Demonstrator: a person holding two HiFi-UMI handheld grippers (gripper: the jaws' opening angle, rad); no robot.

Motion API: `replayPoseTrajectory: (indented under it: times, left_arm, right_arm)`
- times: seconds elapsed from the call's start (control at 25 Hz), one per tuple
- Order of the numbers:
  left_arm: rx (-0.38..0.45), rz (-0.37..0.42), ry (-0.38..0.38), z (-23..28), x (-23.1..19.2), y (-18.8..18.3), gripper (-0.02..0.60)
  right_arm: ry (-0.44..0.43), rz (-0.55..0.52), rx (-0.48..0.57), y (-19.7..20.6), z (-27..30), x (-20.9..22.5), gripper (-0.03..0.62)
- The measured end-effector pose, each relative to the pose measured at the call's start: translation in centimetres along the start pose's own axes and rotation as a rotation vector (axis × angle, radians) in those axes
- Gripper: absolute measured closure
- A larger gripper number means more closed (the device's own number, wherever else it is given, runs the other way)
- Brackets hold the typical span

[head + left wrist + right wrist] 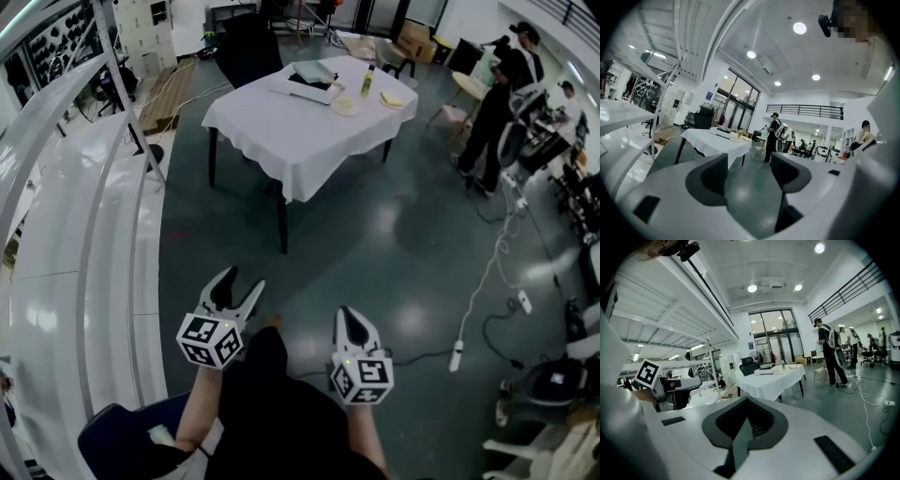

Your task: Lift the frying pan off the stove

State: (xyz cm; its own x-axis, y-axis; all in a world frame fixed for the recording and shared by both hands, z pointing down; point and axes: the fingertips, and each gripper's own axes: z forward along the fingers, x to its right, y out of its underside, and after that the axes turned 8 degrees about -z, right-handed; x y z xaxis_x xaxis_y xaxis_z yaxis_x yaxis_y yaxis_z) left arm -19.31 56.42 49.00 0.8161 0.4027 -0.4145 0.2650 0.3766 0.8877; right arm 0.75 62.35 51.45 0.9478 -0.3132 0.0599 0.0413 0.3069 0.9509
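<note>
Task not begun: left gripper [242, 279] jaws apart and empty, right gripper [350, 315] jaws together, both at lower centre over the floor [394, 244], well apart from the cloth-covered counter [272, 122] at upper centre; frying pan not discernible from here.

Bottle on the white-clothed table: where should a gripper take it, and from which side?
Take the bottle around its body with the jaws level, since it stands upright and slim. Probably come from the table's far edge: a plate lies on its near side and a flat tray beside it.
</note>
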Motion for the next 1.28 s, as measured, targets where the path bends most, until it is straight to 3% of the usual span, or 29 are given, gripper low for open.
replayPoseTrajectory:
  times: [0.52, 0.84, 1.28]
  left_arm:
    - [0.040, 0.057, 0.044, 10.7, -5.0, -9.1, 0.310]
    - [0.041, 0.048, 0.071, 15.2, -8.5, -12.5, 0.310]
    - [0.064, 0.042, 0.085, 20.7, -13.7, -16.0, 0.310]
  right_arm:
    - [0.055, -0.009, 0.069, -8.9, 11.9, 4.7, 0.589]
    - [0.042, -0.029, 0.059, -11.3, 18.5, 4.4, 0.589]
    - [0.091, -0.037, 0.061, -13.9, 25.7, 5.8, 0.589]
